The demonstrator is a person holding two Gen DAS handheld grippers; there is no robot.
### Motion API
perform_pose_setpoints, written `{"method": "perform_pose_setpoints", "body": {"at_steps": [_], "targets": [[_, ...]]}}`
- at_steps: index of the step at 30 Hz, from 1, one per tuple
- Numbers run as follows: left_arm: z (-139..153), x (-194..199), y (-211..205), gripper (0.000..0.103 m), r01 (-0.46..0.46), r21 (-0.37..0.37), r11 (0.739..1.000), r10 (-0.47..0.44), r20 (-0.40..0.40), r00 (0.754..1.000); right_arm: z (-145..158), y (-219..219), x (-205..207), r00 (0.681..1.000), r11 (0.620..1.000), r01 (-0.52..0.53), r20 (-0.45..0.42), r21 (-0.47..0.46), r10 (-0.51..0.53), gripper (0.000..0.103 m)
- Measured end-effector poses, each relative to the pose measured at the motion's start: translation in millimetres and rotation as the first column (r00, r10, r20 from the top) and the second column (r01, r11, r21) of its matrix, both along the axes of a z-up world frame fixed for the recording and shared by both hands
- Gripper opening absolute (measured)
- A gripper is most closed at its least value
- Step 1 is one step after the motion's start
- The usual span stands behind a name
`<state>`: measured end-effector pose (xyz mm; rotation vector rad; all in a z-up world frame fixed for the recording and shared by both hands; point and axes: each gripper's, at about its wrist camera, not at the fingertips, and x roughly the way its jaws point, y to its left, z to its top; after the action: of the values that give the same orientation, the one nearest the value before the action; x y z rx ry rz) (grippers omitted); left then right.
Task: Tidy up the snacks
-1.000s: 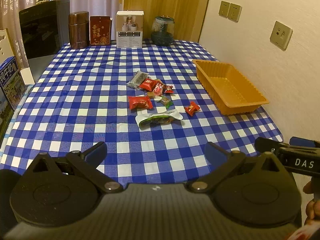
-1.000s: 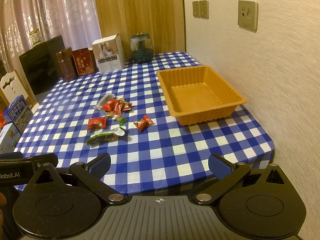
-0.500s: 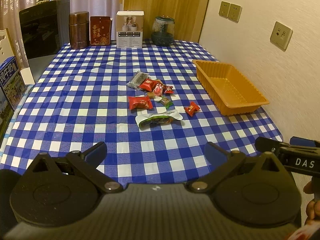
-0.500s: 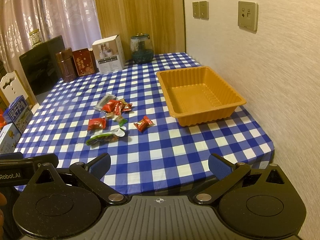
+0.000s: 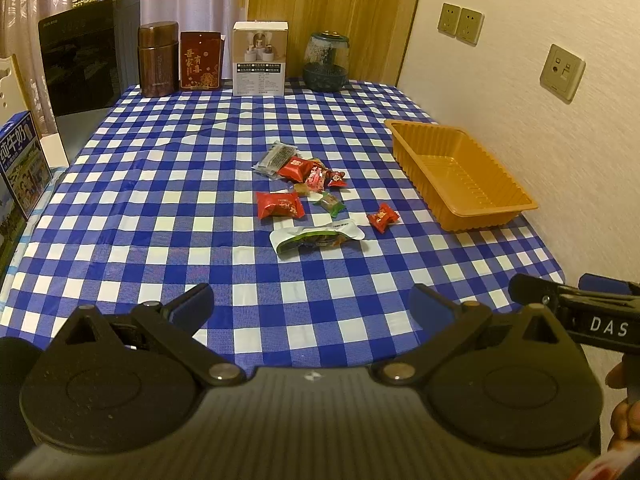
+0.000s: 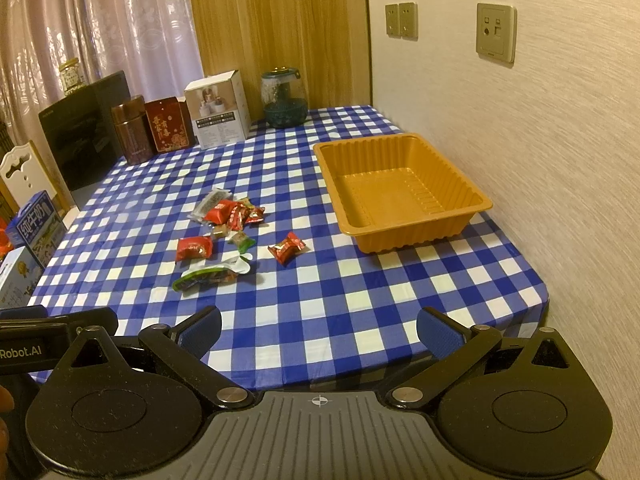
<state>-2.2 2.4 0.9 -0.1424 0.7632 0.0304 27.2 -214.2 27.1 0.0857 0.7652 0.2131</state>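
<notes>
Several wrapped snacks lie in a loose heap (image 5: 306, 176) (image 6: 228, 216) mid-table on the blue checked cloth: red packets, a grey packet, a green-and-white pouch (image 5: 316, 238) (image 6: 212, 274), and a lone red candy (image 5: 383, 217) (image 6: 286, 247) nearer the tray. An empty orange plastic tray (image 5: 460, 174) (image 6: 400, 192) stands at the right by the wall. My left gripper (image 5: 312, 308) is open and empty above the near table edge. My right gripper (image 6: 319, 332) is open and empty, also at the near edge; it also shows in the left wrist view (image 5: 576, 312).
At the table's far edge stand a brown canister (image 5: 157, 59), a red box (image 5: 201, 60), a white box (image 5: 260, 58) and a glass jar (image 5: 325, 62). A black appliance (image 5: 86, 54) and milk cartons (image 5: 20, 164) sit at the left. The wall runs along the right.
</notes>
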Motion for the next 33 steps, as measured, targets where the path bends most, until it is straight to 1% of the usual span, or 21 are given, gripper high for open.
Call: {"method": "perform_pose_setpoints", "body": {"at_steps": [26, 33], "targets": [[0.0, 0.4, -0.7, 0.103, 0.001, -0.004, 1.0, -0.001, -0.002, 1.0, -0.1, -0.1, 0.3, 1.0, 1.0, 0.0, 0.0, 0.001, 0.0, 0.103], [-4.7, 5.9, 1.4, 0.103, 0.004, -0.034, 0.999, -0.004, -0.01, 1.0, -1.8, -1.6, 2.2, 1.0, 1.0, 0.012, 0.005, 0.012, -0.013, 0.103]]}}
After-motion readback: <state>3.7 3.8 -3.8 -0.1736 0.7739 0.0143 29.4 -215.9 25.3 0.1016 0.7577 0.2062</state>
